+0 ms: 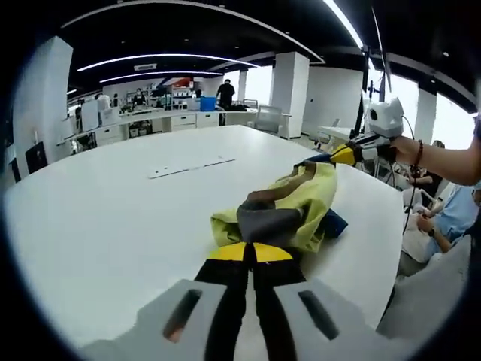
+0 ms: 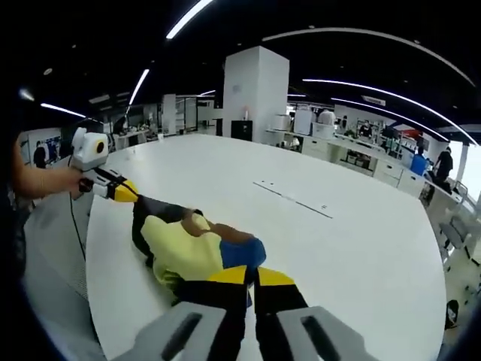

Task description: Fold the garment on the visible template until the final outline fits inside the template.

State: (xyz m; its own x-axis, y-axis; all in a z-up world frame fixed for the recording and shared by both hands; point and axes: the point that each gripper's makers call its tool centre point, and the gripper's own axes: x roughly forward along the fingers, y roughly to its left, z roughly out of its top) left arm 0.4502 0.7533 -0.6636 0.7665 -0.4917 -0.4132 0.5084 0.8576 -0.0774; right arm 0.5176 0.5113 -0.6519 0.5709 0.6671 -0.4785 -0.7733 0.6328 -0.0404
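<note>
A crumpled garment with yellow, grey, brown and blue panels lies on the white table, stretched between both grippers. In the left gripper view my left gripper is shut on the near grey-and-yellow end, and my right gripper is shut on the far end. In the right gripper view my right gripper grips the blue-and-yellow end of the garment. My left gripper holds the dark end at the left. Thin template marks lie farther out on the table, apart from the cloth, and appear again as template marks.
The garment sits close to the table edge. Bare white tabletop spreads beyond it. A person's forearm holds the right gripper. Desks, chairs, a white pillar and people stand in the office beyond.
</note>
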